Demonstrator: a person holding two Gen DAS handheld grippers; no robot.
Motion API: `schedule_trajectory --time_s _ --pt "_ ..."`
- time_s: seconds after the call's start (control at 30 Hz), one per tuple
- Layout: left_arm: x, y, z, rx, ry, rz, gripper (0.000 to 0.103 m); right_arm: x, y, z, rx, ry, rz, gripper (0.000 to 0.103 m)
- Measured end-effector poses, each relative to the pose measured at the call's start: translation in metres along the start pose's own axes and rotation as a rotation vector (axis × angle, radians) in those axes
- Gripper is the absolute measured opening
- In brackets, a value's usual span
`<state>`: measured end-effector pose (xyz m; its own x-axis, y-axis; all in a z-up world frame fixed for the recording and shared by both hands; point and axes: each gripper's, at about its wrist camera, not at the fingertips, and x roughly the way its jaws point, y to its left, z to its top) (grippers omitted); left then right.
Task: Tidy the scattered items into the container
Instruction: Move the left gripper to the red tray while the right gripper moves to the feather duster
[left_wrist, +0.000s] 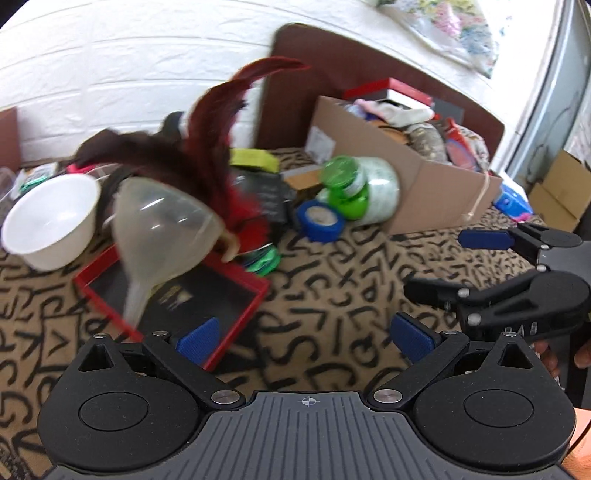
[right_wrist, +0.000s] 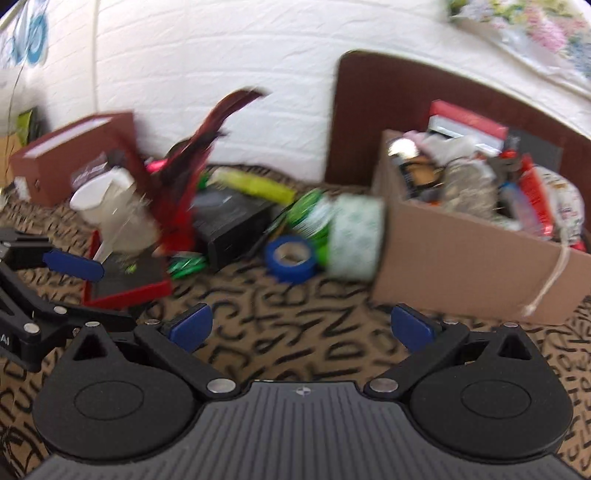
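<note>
Left hand-held gripper (left_wrist: 310, 338): jaws spread wide, nothing between the blue pads; it hangs low over the patterned bedspread (left_wrist: 332, 295), just in front of the red tray.
Right hand-held gripper (right_wrist: 301, 328): jaws also wide apart and empty, low over the same bedspread; in the left wrist view it shows at the right edge, apart from every item.
Red tray (left_wrist: 173, 295): shallow, black inside, lying flat just ahead of the left pad.
Funnel (left_wrist: 162, 229): clear plastic, tilted, its spout pointing down into the red tray.
White bowl (left_wrist: 51, 221): tipped on its side to the left of the funnel, touching or nearly touching it.
Feathers (left_wrist: 214, 122): dark red, rising behind the funnel and bowl.
Blue tape roll (left_wrist: 319, 221): on the bedspread between the tray and the box, just beside the green-lidded jar.
Green-lidded jar (left_wrist: 343, 181): lying on its side, against a white patterned roll (left_wrist: 380, 188) that touches the box wall.
Black box (right_wrist: 232, 221): flat, behind the tape roll, with a yellow-green item (right_wrist: 258, 186) resting across its far side.
Cardboard box (left_wrist: 424, 184): the container, open-topped, at the far right of the bed, already heaped with cloth and packets.
Headboard (right_wrist: 362, 110): brown, behind the cardboard box, against a white brick wall (right_wrist: 221, 55).
Scattered items: all lie outside the cardboard box, to its left.
</note>
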<state>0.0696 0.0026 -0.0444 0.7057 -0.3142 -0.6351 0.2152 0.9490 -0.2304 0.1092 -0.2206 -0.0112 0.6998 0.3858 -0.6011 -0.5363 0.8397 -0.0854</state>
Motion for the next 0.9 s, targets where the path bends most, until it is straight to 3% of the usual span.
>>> schedule_trajectory --time_s 0.23,0.6,0.9 --pt "-0.008 0.018 0.000 -0.023 -0.024 0.017 0.096 0.011 0.021 0.002 -0.038 0.014 0.034 0.102" --pt "0.001 0.042 0.000 -0.068 0.021 0.002 0.079 0.030 0.034 0.008 -0.011 0.038 0.088 0.100" --pt "-0.011 0.065 0.014 -0.121 -0.039 0.052 0.081 0.045 0.051 0.015 -0.039 0.052 0.134 0.095"
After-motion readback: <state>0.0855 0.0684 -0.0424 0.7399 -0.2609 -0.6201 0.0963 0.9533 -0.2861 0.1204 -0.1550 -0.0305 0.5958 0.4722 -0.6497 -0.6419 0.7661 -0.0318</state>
